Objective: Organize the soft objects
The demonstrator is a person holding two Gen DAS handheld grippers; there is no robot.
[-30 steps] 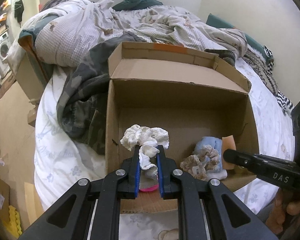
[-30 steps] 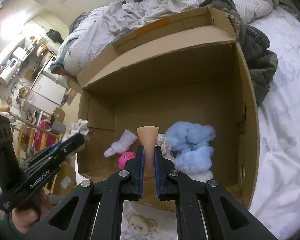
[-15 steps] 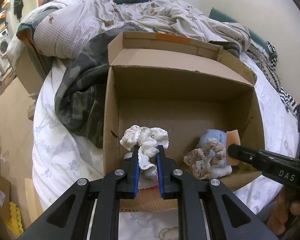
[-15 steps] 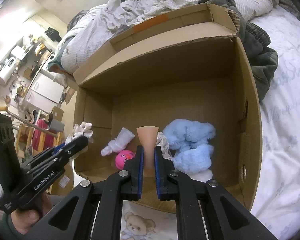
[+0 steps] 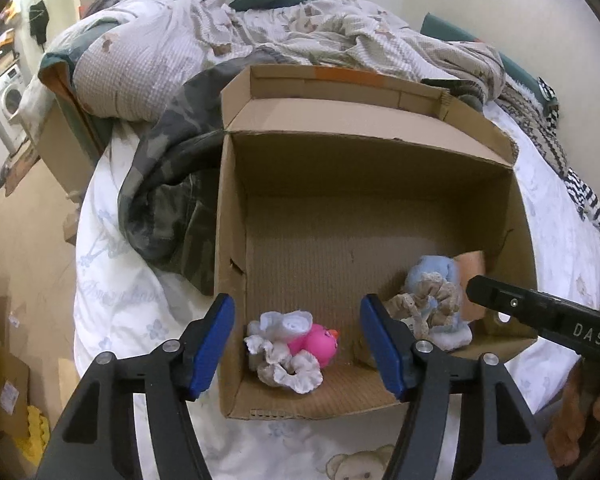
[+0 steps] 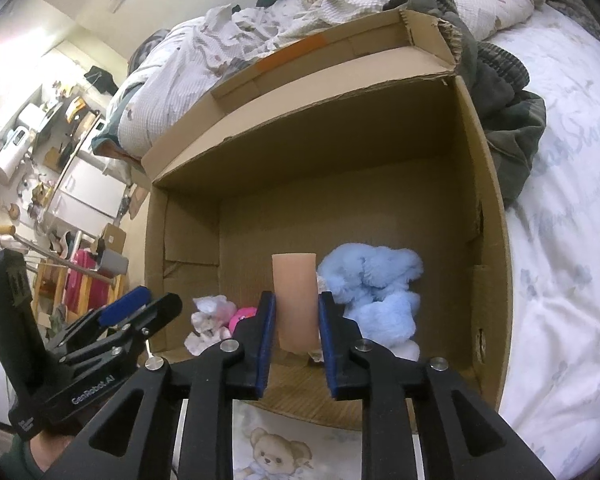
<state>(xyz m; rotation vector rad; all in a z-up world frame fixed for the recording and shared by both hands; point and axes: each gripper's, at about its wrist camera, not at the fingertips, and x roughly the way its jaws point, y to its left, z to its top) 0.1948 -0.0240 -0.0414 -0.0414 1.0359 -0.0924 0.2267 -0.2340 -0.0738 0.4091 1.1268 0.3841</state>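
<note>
— Left claw [image 5: 296, 340]?
— Spread wide, empty; white scrunchie [image 5: 288, 372] lies in the box [image 5: 228, 240] just ahead.
— Right claw [image 6: 296, 344]?
— Parted around the peach sponge [image 6: 294, 300]; contact unclear.

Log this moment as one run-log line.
left tool: open, above white scrunchie lying in cardboard box | right tool: jaws parted around peach sponge, contact unclear | blue plush: in box

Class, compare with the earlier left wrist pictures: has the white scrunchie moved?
Yes. The white scrunchie has dropped from the left claw, now open, to the cardboard box floor, beside the pink toy near the front-left corner.
</note>
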